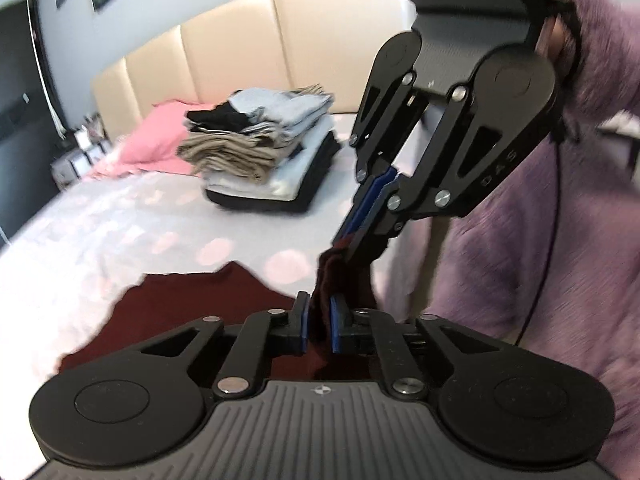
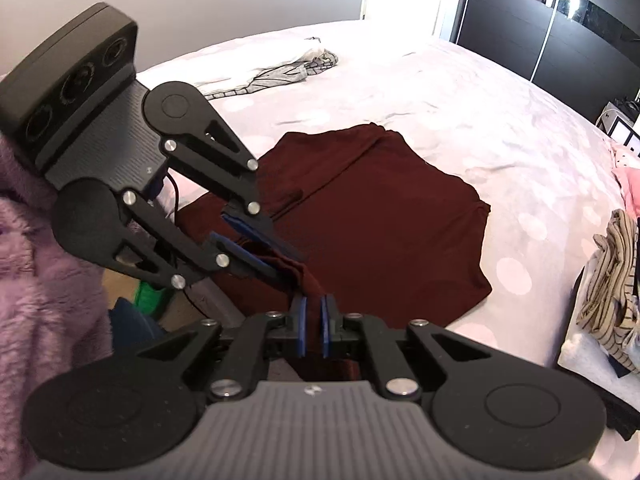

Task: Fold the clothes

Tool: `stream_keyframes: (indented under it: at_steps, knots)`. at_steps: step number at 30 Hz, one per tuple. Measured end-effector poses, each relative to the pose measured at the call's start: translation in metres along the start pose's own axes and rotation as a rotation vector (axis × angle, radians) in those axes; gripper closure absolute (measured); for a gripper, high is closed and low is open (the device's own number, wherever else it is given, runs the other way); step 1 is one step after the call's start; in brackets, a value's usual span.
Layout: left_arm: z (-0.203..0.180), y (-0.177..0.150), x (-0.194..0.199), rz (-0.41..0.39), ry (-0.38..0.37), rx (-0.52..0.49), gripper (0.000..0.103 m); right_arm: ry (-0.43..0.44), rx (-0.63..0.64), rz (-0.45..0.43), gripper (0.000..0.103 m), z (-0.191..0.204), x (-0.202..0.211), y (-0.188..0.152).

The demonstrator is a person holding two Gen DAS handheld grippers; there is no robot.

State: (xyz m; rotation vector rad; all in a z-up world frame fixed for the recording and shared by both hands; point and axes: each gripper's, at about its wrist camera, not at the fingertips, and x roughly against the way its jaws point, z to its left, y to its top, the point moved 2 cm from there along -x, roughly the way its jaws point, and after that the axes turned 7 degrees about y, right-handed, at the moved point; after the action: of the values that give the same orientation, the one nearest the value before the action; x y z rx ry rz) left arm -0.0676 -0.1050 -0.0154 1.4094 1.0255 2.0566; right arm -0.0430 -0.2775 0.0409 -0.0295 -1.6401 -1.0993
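A dark maroon garment (image 2: 376,216) lies spread on the bed, also low in the left wrist view (image 1: 192,312). My left gripper (image 1: 319,326) is shut on a bunched edge of the maroon garment. My right gripper (image 2: 313,326) is shut on the same edge, right beside the left one. Each gripper shows in the other's view: the right one (image 1: 356,240) comes down from the upper right, the left one (image 2: 280,264) comes in from the left. Both hold the edge lifted a little above the bed near its side.
A stack of folded clothes (image 1: 260,144) stands on the bed near the cream headboard (image 1: 240,44), next to a pink pillow (image 1: 156,140). A white and grey garment (image 2: 276,68) lies at the far side. The person's purple fleece sleeve (image 1: 560,220) is close by. Dark wardrobes (image 2: 560,20) stand beyond.
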Motion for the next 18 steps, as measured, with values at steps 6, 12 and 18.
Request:
stream_keyframes:
  at_steps: [6, 12, 18]
  knots:
    - [0.017, 0.0, -0.007, 0.033, -0.089, 0.098, 0.098, 0.061, -0.005, 0.033, 0.094, -0.007, 0.005, 0.004]
    - [0.056, -0.019, -0.057, 0.15, -0.022, 0.219, 0.098, 0.068, -0.069, 0.092, 0.094, -0.044, -0.036, -0.002]
    - [0.082, -0.032, -0.098, 0.17, 0.024, 0.337, 0.098, 0.038, -0.116, 0.091, 0.094, -0.079, -0.082, -0.005]
